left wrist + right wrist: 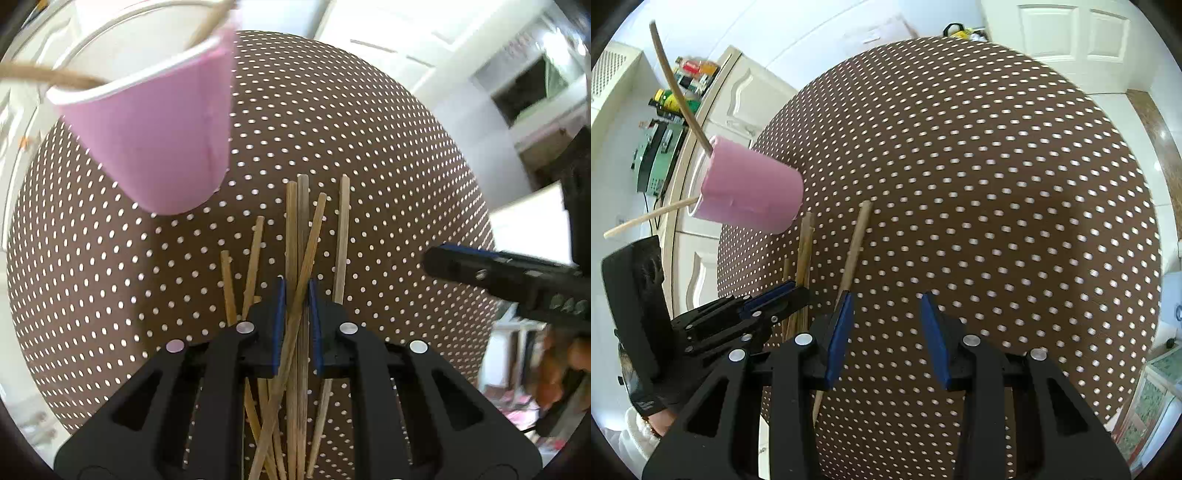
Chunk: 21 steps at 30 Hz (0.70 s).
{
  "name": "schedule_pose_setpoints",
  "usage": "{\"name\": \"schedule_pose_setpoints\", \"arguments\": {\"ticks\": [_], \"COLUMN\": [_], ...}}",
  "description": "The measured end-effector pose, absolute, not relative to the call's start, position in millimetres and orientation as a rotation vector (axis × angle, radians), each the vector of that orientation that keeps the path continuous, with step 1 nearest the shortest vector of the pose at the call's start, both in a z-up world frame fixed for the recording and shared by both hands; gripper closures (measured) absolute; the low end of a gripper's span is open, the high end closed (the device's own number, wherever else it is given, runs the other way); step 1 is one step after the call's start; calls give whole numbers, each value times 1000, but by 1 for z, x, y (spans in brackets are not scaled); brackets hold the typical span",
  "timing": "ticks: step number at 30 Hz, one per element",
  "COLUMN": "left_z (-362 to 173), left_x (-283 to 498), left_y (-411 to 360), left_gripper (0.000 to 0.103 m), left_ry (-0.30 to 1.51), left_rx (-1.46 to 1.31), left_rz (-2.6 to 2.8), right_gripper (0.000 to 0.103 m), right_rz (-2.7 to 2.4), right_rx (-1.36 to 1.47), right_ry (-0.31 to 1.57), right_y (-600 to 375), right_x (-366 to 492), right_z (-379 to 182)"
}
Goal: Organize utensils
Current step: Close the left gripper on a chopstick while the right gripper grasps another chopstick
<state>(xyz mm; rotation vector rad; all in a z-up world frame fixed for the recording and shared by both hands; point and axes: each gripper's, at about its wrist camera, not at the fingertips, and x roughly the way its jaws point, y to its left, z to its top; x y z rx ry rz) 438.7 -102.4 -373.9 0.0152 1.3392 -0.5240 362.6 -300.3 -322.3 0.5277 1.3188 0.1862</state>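
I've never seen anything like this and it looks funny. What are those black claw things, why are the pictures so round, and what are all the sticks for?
The claws are grabbers that a person holds, one in each hand. Each has a tiny camera that bends the picture round. One picture looks along the left gripper, the other along the right gripper.

Below is a table with a brown dotted tablecloth. On it lie wooden chopsticks and a pink paper cup with two chopsticks already in it.

The left gripper has closed on a small bunch of chopsticks, probably to put them in the cup. The right gripper is open and holds nothing; one lone chopstick lies just beside its left finger.
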Motion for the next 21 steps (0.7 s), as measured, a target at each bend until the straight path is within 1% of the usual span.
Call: {"name": "schedule_pose_setpoints", "arguments": {"ticks": [11, 17, 18, 21], "left_z": [-385, -383, -386, -386], "left_x": [441, 432, 426, 422], "left_y": [-65, -73, -90, -98], "left_gripper": [90, 89, 90, 90], "left_ry": [1387, 1361, 1361, 1355], "left_rx": [-58, 4, 9, 2], "left_rz": [-507, -503, -505, -511], "right_gripper": [67, 67, 67, 67], "right_rz": [239, 212, 197, 166], "right_rx": [443, 411, 404, 387], "right_ry": [1369, 1381, 1381, 1394], "right_y": [-258, -247, -246, -242], "right_x": [391, 400, 402, 410], "right_z": [-329, -333, -333, -337]}}
